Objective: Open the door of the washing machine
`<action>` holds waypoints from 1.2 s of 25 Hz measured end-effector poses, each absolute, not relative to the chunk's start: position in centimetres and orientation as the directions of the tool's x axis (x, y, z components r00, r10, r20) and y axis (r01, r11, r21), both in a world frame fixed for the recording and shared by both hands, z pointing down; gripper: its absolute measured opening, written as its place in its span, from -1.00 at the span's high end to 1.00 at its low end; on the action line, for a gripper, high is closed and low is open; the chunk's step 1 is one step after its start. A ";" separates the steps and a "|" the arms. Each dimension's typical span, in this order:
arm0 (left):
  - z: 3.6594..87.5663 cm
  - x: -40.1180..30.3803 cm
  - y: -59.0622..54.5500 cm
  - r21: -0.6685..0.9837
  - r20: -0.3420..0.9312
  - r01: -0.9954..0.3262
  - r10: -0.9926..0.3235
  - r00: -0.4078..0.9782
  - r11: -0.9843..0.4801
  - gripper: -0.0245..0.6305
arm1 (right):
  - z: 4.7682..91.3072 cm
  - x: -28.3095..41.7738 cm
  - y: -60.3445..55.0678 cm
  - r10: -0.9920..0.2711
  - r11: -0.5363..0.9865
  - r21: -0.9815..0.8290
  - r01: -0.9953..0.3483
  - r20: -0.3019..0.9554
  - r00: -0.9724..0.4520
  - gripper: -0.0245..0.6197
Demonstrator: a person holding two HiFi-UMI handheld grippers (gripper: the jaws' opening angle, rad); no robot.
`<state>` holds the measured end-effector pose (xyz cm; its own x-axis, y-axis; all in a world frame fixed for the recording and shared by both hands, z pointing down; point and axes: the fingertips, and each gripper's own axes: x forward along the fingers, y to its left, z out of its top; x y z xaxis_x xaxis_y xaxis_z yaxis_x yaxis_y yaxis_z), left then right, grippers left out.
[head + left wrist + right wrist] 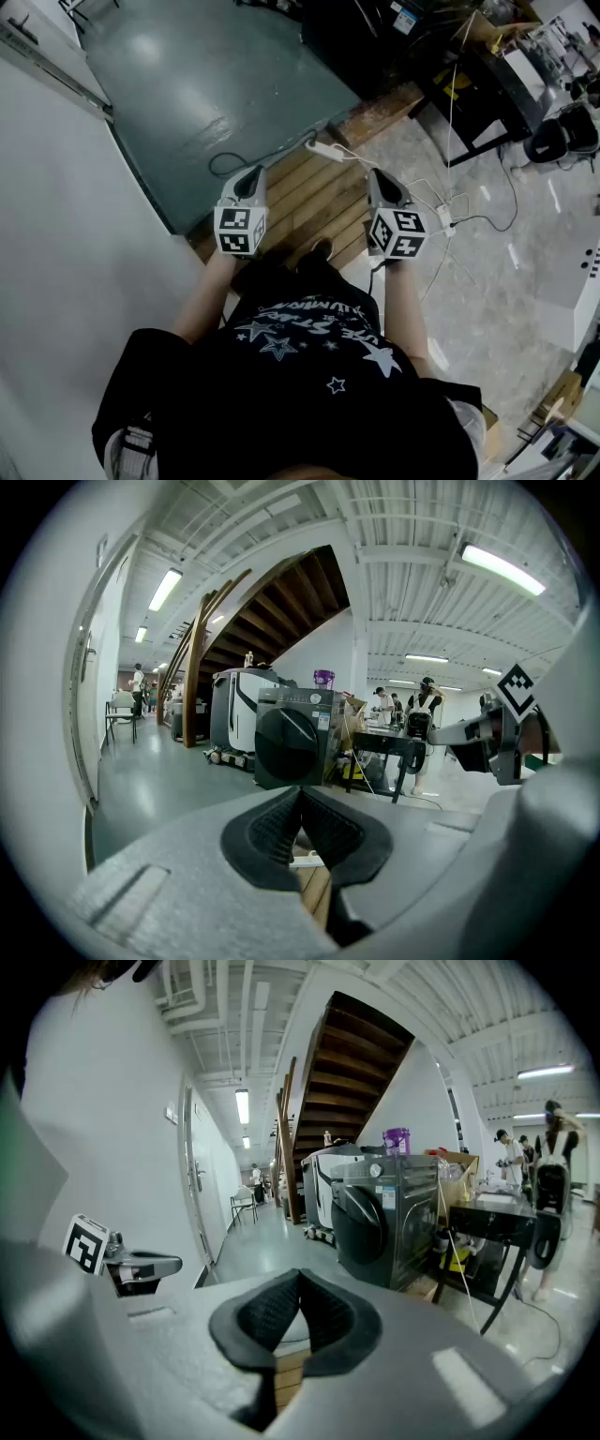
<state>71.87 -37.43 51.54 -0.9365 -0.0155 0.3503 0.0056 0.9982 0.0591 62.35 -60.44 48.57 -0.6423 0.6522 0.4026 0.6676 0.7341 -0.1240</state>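
A dark grey front-loading washing machine [292, 749] stands a few steps ahead with its round black door [286, 747] shut. In the right gripper view the machine [389, 1218] is seen from its left front, its door [361, 1224] also shut. My left gripper [300, 794] is shut with nothing between its black pads, and it is far from the machine. My right gripper [300, 1279] is likewise shut and empty. In the head view both grippers, left [251, 176] and right [378, 178], are held side by side at waist height over wooden planks.
I stand on a wooden plank platform [314, 202] with a white power strip [323, 148] and cables [469, 220] lying at its far edge. A white wall [56, 234] runs along the left. A black table [492, 1218] stands right of the machine, with a staircase [262, 602] and people behind.
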 end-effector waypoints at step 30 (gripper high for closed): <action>53.1 77.1 -30.2 0.088 0.409 0.132 0.085 -0.909 0.987 0.89 | 48.3 59.8 -54.7 0.676 0.727 -0.179 0.663 0.353 -0.647 0.18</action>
<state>77.07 -30.22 53.09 -0.9086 0.0851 0.4088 0.1323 0.9873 0.0885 59.78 -54.69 48.34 -0.6468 0.6763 0.3526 0.6627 0.7272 -0.1791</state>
